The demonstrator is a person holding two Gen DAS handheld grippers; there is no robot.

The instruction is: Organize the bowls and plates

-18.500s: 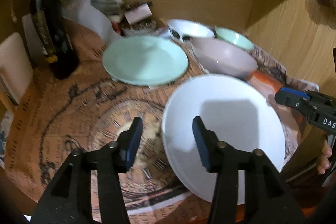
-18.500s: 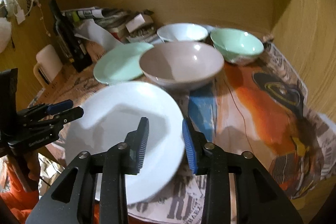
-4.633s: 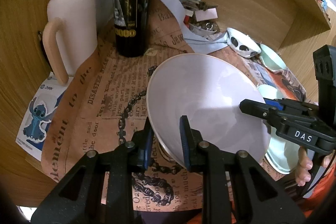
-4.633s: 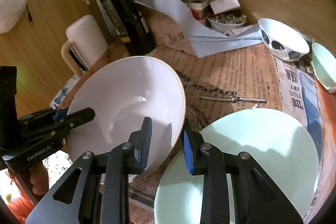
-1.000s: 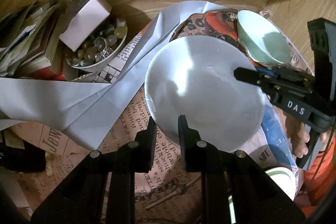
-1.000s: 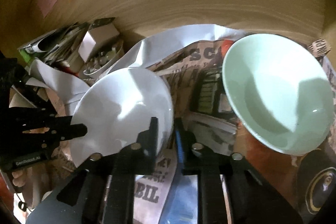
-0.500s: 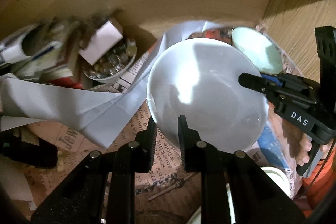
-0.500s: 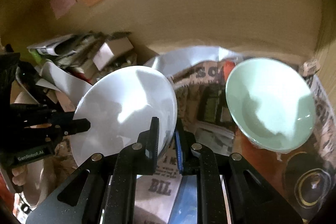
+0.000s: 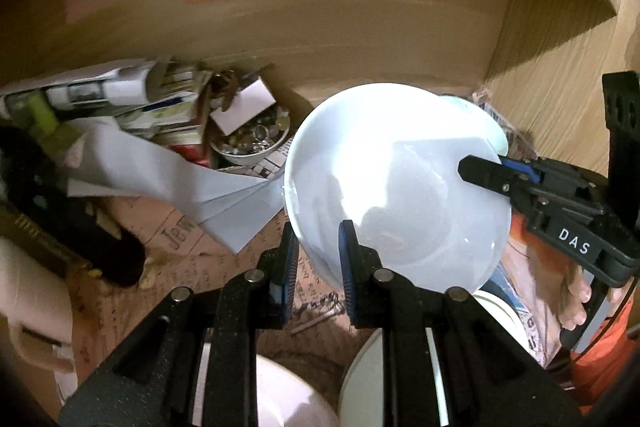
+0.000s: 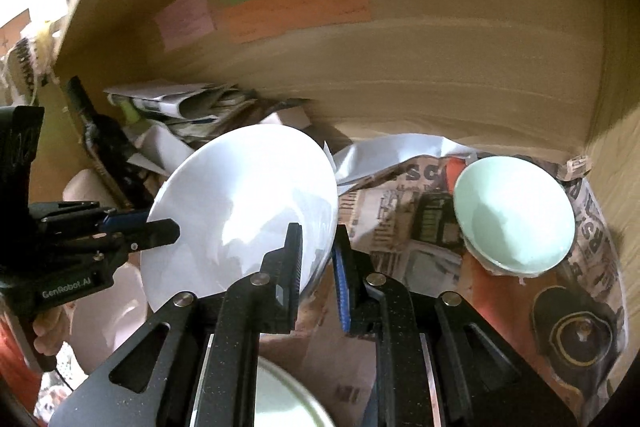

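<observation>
A white bowl (image 9: 400, 187) hangs tilted above the table, gripped at two spots on its rim. My left gripper (image 9: 319, 239) is shut on the near-left rim. My right gripper (image 9: 488, 167) is shut on the opposite rim. In the right wrist view the same white bowl (image 10: 240, 211) sits in my right gripper (image 10: 318, 239), with my left gripper (image 10: 160, 225) clamped on its far-left edge. A mint bowl (image 10: 516, 215) stands on the newspaper at the back right. A mint plate (image 10: 280, 399) and a pinkish bowl (image 10: 108, 315) lie below.
A dark wine bottle (image 10: 100, 135) and a cream mug (image 9: 28, 307) stand at the left. A small dish of beads (image 9: 252, 143), folded white paper (image 9: 160, 175) and stacked papers crowd the back. Wooden walls enclose the back and right.
Both grippers have risen and drawn back with the white bowl between them. The mint bowl and the table now lie farther below, and more of the back wall shows.
</observation>
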